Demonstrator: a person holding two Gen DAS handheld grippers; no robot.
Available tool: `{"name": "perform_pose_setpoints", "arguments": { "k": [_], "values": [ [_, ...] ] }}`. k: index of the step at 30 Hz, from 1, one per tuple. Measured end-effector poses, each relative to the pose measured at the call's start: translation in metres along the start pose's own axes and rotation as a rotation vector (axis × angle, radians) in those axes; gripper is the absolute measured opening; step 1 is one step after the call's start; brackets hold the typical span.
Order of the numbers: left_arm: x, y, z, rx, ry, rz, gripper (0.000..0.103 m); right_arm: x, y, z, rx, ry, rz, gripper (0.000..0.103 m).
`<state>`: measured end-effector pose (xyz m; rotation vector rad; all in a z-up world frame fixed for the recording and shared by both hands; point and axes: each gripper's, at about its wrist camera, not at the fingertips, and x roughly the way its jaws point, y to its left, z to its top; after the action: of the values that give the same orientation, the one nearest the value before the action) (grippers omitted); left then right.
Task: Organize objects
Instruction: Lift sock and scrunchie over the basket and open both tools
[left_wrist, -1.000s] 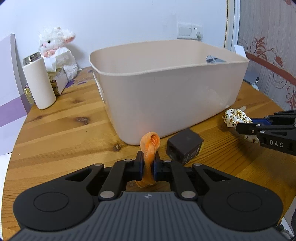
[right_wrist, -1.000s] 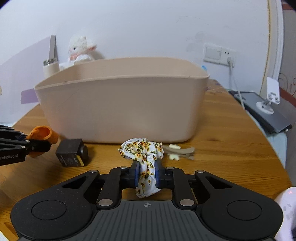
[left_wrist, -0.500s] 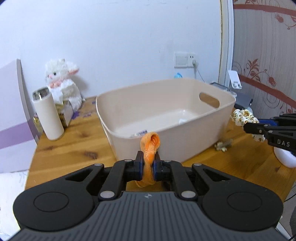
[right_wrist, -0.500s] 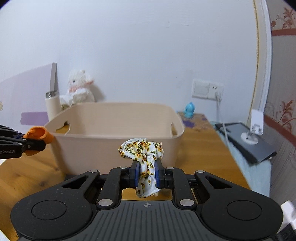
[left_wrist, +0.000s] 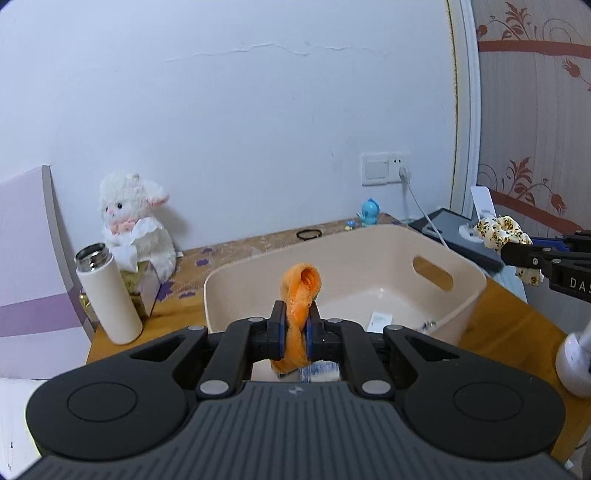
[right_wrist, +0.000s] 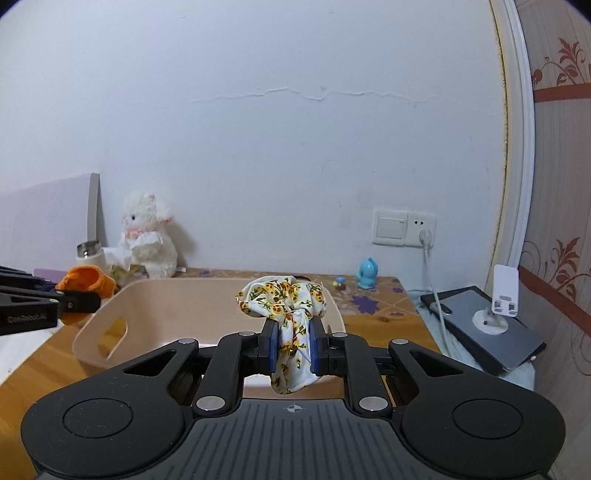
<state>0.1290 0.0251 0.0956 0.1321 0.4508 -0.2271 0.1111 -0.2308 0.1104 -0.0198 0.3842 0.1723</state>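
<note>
On the wooden table (left_wrist: 509, 332) sits the beige bin (left_wrist: 369, 258) — above it, the left gripper (left_wrist: 295, 328) pinches an orange scrunchie (left_wrist: 301, 291); above its right rim, the right gripper (right_wrist: 294, 349) pinches a floral scrunchie (right_wrist: 284, 299).

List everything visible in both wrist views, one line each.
beige plastic bin: 1, beige, centre of table
orange fabric loop: 1, orange, in left tongs above bin
floral fabric scrunchie: 1, white-yellow, in right tongs
white plush lamb: 1, white, back left by wall
white steel-topped bottle: 1, white, left of bin
blue bird figurine: 1, blue, back of table
black ring: 1, black, behind bin
wooden table: 1, brown
left tongs: shut
right tongs: shut
</note>
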Motion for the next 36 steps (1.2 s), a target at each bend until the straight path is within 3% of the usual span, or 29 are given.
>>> {"name": "perform_pose_setpoints", "arguments": {
  "k": [8, 24, 27, 30, 31, 32, 34, 36],
  "values": [
    [0.053, -0.001, 0.016, -0.034, 0.133, 0.026, 0.012, 0.034, 0.008, 0.009, -0.018, 0.035, 0.005, 0.016],
    [0.159, -0.008, -0.005, -0.037, 0.507, 0.124, 0.012, 0.119, 0.023, -0.015, -0.052, 0.283, -0.032, 0.016],
    [0.166, -0.009, -0.012, -0.025, 0.535, 0.139, 0.012, 0.123, 0.021, -0.019, -0.053, 0.299, -0.038, 0.016],
    [0.166, -0.007, -0.013, -0.038, 0.530, 0.135, 0.015, 0.120, 0.019, -0.018, -0.044, 0.291, -0.031, 0.024],
    [0.164, -0.006, -0.011, -0.047, 0.518, 0.130, 0.020, 0.118, 0.017, -0.017, -0.038, 0.282, -0.026, 0.036],
    [0.162, -0.006, -0.010, -0.054, 0.511, 0.125, 0.035, 0.115, 0.016, -0.016, -0.031, 0.271, -0.020, 0.038],
    [0.156, -0.006, -0.006, -0.065, 0.481, 0.118, 0.052, 0.109, 0.014, -0.013, -0.028, 0.254, -0.021, 0.045],
    [0.148, -0.007, -0.001, -0.068, 0.449, 0.102, 0.058, 0.100, 0.012, -0.010, -0.024, 0.233, -0.022, 0.059]
  ]
}}
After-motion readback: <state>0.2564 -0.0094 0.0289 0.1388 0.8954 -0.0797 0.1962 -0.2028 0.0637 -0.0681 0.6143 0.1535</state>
